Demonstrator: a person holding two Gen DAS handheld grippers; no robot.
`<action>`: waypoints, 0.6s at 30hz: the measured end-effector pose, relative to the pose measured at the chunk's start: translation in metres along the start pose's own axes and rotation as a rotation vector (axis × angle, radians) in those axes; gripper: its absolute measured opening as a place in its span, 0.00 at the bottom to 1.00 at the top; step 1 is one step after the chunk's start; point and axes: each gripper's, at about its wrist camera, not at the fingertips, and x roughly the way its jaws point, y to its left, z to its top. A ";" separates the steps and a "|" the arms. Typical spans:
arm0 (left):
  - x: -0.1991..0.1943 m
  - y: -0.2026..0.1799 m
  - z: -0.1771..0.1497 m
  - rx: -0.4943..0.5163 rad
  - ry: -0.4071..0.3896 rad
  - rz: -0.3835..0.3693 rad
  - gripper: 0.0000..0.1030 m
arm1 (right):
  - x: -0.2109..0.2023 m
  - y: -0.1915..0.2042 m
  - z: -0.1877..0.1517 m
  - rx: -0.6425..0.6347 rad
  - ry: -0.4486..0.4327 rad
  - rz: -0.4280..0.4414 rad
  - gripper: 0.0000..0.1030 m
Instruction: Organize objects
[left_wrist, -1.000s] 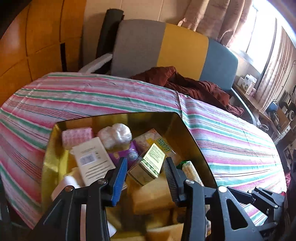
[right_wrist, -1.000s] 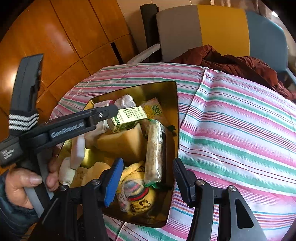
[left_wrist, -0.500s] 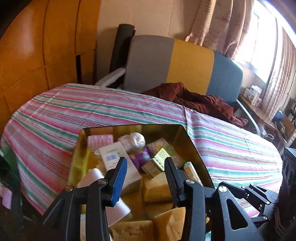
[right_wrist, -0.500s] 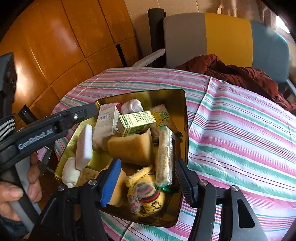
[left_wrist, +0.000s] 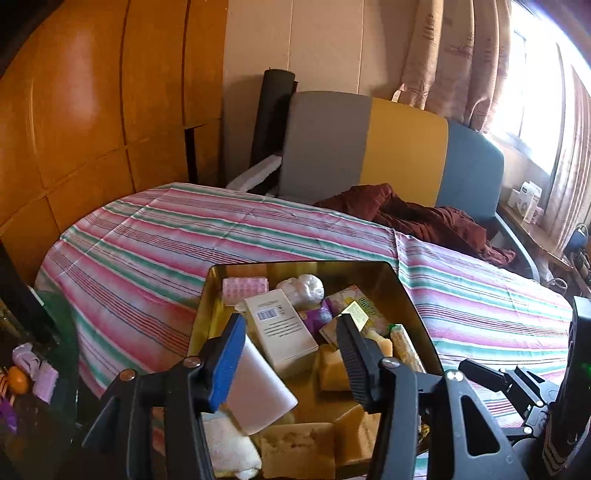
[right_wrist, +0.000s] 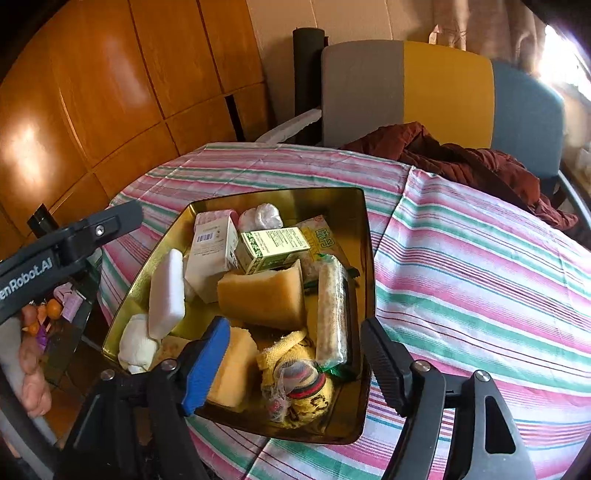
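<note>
A gold metal tray on the striped tablecloth holds several small items: a white box, a green-and-white carton, a yellow sponge, a white foam block, a wrapped snack bar and a yellow knitted toy. My right gripper is open and empty above the tray's near end. My left gripper is open and empty, held above the tray; the white box lies beyond its fingers.
The striped tablecloth spreads to the right of the tray. A grey, yellow and blue chair with a dark red garment stands behind the table. Wooden panels line the left wall. Small items lie on a low surface at left.
Both grippers have pulled back and up from the tray, so more of the room shows. The green carton that sat between the left fingers now lies in the tray.
</note>
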 end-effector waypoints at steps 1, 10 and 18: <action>-0.003 0.001 -0.001 0.001 -0.009 0.001 0.56 | 0.000 0.002 -0.001 -0.003 -0.004 -0.007 0.73; -0.012 0.008 -0.014 -0.018 -0.018 0.073 0.68 | -0.002 0.010 -0.006 -0.038 -0.021 -0.059 0.77; -0.023 0.013 -0.021 -0.035 -0.044 0.082 0.68 | -0.005 0.012 -0.012 -0.036 -0.020 -0.057 0.78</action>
